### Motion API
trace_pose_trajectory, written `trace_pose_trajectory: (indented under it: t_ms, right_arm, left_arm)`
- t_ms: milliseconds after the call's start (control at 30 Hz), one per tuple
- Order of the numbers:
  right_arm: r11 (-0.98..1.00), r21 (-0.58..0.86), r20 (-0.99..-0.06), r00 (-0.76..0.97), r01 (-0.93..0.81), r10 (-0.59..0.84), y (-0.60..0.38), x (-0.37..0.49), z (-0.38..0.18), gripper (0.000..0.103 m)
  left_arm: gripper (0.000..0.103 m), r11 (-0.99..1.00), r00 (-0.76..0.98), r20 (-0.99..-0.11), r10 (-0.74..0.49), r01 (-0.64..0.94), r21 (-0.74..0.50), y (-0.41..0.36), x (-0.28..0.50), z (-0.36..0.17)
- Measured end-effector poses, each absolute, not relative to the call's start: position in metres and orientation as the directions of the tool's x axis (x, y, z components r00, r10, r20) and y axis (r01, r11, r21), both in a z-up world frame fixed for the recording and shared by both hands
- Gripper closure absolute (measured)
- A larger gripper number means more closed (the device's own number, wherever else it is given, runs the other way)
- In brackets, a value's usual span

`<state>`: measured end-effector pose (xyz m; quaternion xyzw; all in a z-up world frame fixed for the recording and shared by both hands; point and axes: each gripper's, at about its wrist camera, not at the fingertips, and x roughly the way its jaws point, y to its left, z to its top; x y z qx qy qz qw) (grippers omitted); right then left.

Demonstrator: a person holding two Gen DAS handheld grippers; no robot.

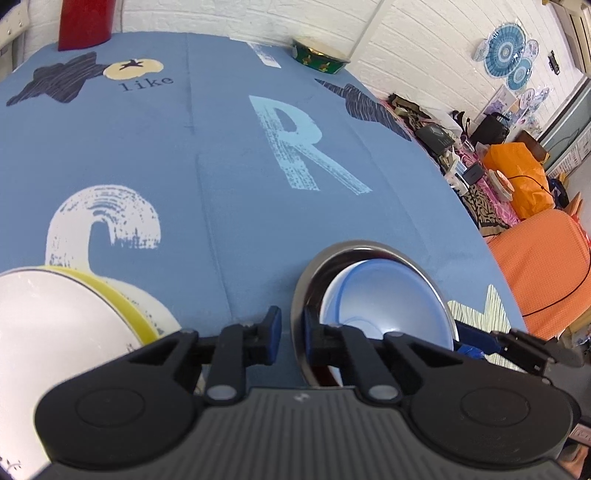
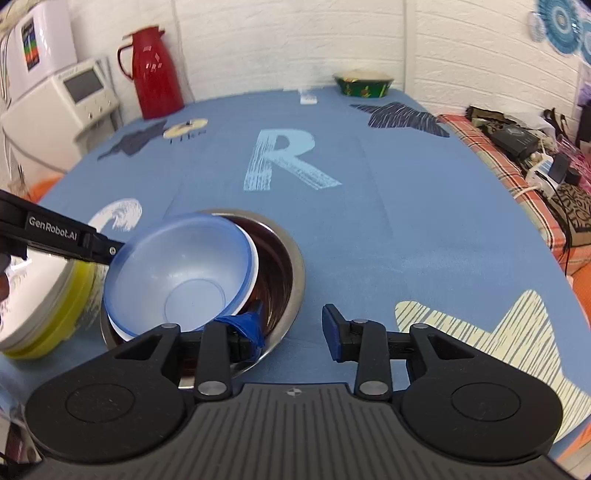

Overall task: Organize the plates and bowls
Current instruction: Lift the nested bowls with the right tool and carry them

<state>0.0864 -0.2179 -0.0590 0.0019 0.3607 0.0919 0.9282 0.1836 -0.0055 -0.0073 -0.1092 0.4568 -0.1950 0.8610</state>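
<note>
Left hand-held gripper (image 1: 291, 332) has its fingers straddling the steel bowl (image 1: 299, 295) rim, narrow gap, though actual contact is hard to tell. Right hand-held gripper (image 2: 295, 328) is wide open, gripping nothing, its left finger over the same bowl's near edge. Blue bowl (image 2: 177, 273) sits tilted inside on a white one. Yellow-rimmed bowl (image 2: 48, 310) is cut off left on the desk (image 2: 406, 240).

The red jug (image 1: 85, 22) is cut off by the top edge of the left wrist view; the yellow-rimmed white dish (image 1: 55, 321) runs off its lower left. In the right wrist view, the steel bowl (image 2: 291, 266) is largely hidden behind the blue bowl (image 2: 177, 273), and the left tongs (image 2: 107, 249) vanish behind that bowl's rim
</note>
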Motion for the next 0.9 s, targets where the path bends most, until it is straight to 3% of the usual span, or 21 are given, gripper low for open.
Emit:
trace_pose_trajectory:
  t_ms: [233,433,900]
  right_arm:
    - [0.975,-0.023,-0.735,0.665,-0.223,0.135,-0.203,0.096,-0.051,0.085]
    - [0.980,0.050,-0.710,0.684,-0.191,0.170,-0.207,0.102,-0.044,0.085]
    - [0.972,0.030,-0.736,0.653,-0.233,0.179,-0.184,0.119,-0.046,0.087]
  left_arm:
    - [0.103,0.898,0.504,-0.743,-0.440,0.234,-0.373,-0.006,0.187,-0.005]
    - [0.103,0.886,0.484,-0.743,-0.462,0.214,-0.412,0.004,0.195,-0.005]
    - [0.103,0.894,0.508,-0.740,-0.441,0.177,-0.412,0.021,0.204,-0.003]
